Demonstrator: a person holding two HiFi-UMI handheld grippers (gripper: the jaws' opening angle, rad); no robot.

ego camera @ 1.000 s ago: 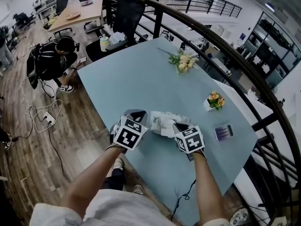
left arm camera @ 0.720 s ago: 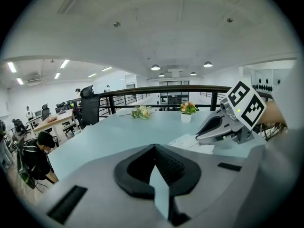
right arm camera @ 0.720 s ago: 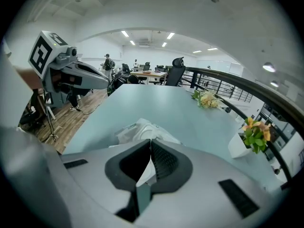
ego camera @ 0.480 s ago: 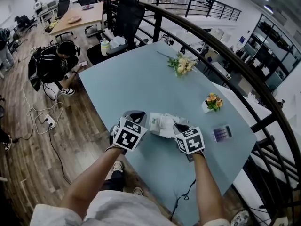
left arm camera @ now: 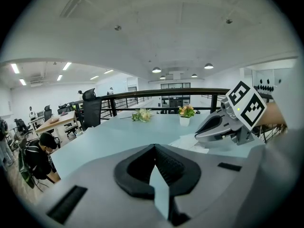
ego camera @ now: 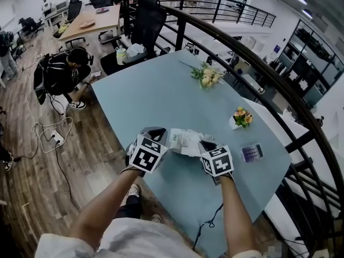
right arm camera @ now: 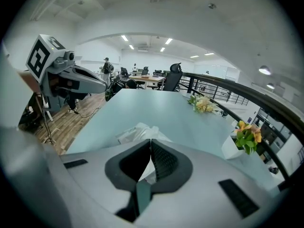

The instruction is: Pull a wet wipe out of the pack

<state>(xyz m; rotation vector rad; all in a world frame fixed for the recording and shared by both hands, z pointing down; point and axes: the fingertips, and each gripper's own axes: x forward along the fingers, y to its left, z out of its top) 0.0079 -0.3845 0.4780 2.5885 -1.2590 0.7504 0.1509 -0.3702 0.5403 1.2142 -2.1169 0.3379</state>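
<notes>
The wet wipe pack [ego camera: 184,141] lies near the front edge of the light blue table [ego camera: 156,95], white and crumpled on top. My left gripper [ego camera: 159,131] sits just left of the pack, jaws shut with nothing between them [left arm camera: 153,147]. My right gripper [ego camera: 203,144] is at the pack's right edge, also shut. In the right gripper view the shut tips [right arm camera: 150,141] meet just in front of the pack's white folds [right arm camera: 138,131]; whether they pinch any wipe is not clear. The right gripper [left arm camera: 223,125] also shows in the left gripper view.
A bunch of flowers [ego camera: 207,75] lies at the table's far side, a small flower pot [ego camera: 241,117] and a purple packet [ego camera: 252,152] at the right. A black railing [ego camera: 258,63] runs behind the table. A person [ego camera: 64,69] sits on the floor at the left.
</notes>
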